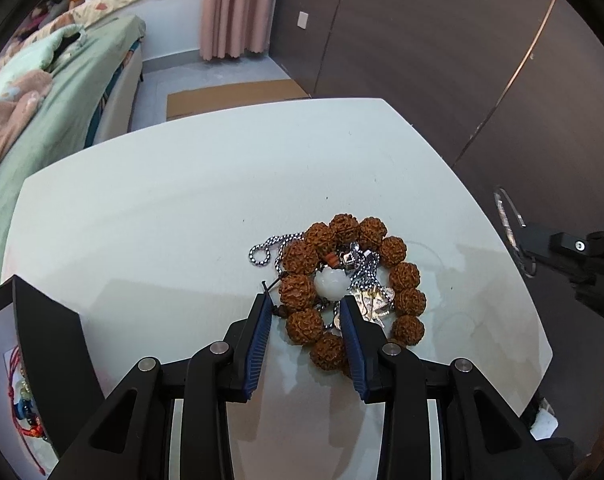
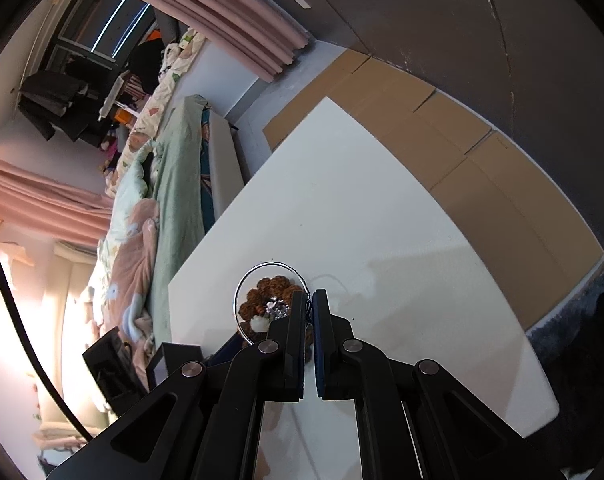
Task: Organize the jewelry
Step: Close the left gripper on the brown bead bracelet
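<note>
Fingers of left gripper (image 1: 306, 304) apart, straddling brown knobbly-bead bracelet (image 1: 406, 276) near side; right gripper (image 2: 310, 300) pinches thin silver bangle (image 2: 262, 270), farther off.

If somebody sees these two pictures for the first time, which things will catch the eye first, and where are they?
The eye goes first to the brown bead bracelet lying in a ring on the white table, with a white bead and silver chains tangled inside it. The left gripper stands at its near side with its jaws apart, astride some beads. Next is the thin silver bangle, held up above the table in the shut right gripper.
</note>
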A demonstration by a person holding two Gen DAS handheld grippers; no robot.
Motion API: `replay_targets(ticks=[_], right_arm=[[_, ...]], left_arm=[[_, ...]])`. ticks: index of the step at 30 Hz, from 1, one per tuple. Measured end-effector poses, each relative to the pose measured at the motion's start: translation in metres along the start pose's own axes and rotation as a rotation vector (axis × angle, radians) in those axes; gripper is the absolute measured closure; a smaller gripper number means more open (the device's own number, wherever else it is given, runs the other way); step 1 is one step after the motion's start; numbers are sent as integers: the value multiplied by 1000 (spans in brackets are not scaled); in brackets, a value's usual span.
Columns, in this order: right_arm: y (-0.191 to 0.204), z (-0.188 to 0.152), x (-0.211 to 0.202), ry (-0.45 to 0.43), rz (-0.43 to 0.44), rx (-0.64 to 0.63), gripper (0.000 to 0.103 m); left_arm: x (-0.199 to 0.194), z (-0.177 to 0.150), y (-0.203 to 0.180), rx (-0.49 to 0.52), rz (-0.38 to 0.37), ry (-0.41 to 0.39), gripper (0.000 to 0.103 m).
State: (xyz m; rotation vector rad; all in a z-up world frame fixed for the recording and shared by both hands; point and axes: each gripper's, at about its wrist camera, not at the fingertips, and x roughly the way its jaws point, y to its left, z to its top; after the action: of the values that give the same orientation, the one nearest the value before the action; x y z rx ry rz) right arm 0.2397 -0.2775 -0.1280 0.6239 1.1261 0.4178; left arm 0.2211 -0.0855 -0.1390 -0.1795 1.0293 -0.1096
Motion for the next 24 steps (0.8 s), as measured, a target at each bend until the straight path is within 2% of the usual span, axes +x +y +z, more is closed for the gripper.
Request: replay_targets(ticks=[8,15,16,17,19,22,24], right_arm=[[10,-9,-11,-12,-24,-38,98],[13,-13,1,21,-40,-45,98],[15,-13,1,21,-43,-49,98],[15,-13,1,21,-42,-52,98],[15,-15,1,19,-46,-54,98],[15,-16,-1,11,-54,-47,98],[18,-16,-4,2,-55,-46,98]], left_arm=[[-6,-8,-5,42,24,48,67],[-2,-6,-8,61,34,26,67],[-1,-5,-6,46,22,16,68],[-2,-5,-4,37,17,12,76],[-3,-4,4,3,-1,16,83],[-9,-3,19,-81,-60,11,84],[-17,-1,23,-103,-84,-14,84]])
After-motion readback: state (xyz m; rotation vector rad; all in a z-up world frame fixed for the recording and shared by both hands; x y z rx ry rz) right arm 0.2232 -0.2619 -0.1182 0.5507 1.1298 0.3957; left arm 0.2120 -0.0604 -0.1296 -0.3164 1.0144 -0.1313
